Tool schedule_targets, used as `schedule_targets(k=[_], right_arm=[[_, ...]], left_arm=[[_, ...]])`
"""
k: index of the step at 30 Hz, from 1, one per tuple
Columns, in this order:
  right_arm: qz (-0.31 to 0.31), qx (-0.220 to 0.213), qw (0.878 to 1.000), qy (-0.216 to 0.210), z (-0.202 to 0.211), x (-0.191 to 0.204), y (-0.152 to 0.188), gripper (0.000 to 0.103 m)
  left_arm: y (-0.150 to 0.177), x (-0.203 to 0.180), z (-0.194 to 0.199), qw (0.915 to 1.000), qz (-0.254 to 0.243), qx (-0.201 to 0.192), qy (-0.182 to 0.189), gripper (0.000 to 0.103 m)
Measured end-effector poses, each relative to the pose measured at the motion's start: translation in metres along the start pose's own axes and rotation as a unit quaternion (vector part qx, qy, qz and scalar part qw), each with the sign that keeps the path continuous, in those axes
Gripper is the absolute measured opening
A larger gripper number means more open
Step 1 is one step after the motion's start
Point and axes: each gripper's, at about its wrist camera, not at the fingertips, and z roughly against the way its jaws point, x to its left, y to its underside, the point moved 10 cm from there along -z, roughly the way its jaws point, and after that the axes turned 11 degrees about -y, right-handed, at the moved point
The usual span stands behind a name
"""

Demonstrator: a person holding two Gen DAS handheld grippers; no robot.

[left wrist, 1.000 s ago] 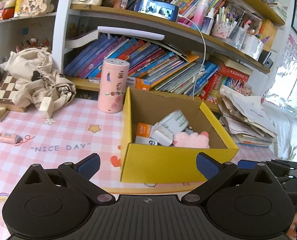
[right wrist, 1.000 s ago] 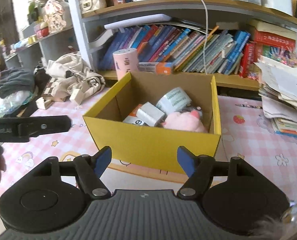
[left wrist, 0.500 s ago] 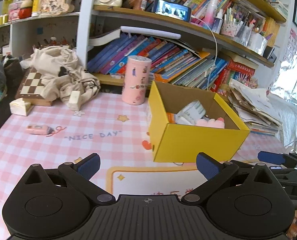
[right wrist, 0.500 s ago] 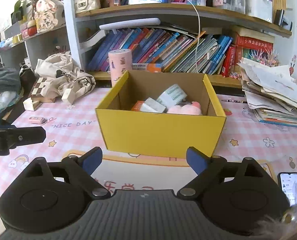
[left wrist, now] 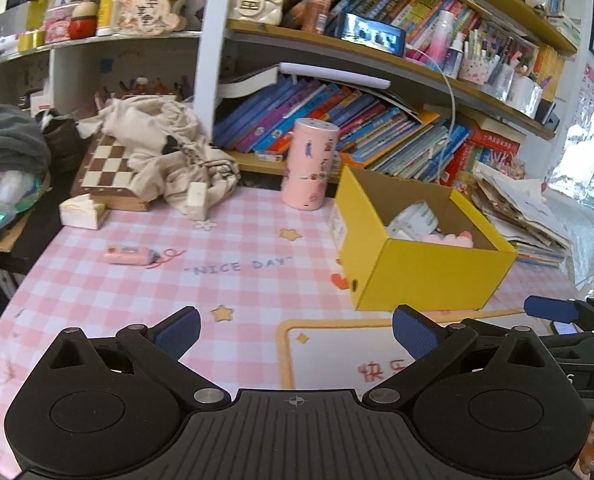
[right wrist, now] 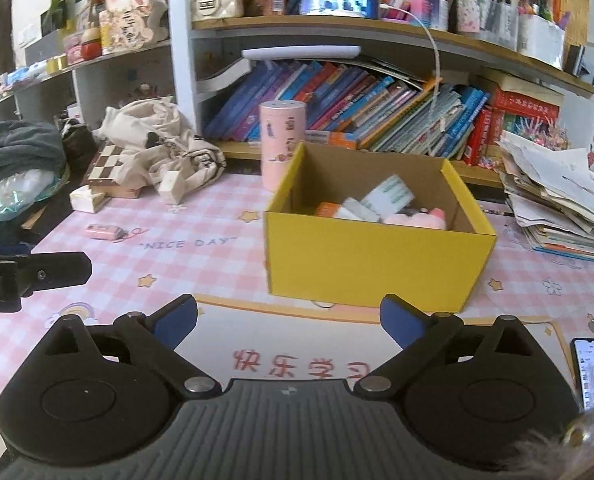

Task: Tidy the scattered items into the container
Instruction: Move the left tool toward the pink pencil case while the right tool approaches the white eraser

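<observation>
Yellow cardboard box (right wrist: 377,264) sat near the wide-apart, empty left gripper (left wrist: 295,330) and opening, empty right gripper (right wrist: 289,322); reaching left for the pink eraser (left wrist: 127,256), either might nudge it.

Yellow box (right wrist: 377,264), pink-and-white checked tablecloth (left wrist: 225,248)

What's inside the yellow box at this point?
In the yellow box: a roll with a white and green label, a small orange and white carton, a white packet and a pink plush. The front wall hides the floor and anything beneath them.
</observation>
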Motion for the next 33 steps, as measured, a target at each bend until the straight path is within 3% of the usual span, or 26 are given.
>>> schedule_targets(k=[20,33], right_arm=[[0.057,0.011,0.998,-0.038,-0.026,0.104,-0.002,0.100],[0.080,0.026,0.995,-0.058,-0.045,0.131,-0.008,0.100]], left_arm=[[0.015,0.096,0.024,0.9983,0.029,-0.008,-0.049,0.103],[0.018,0.120,0.019,0.9971,0.045,0.000,-0.061,0.103]])
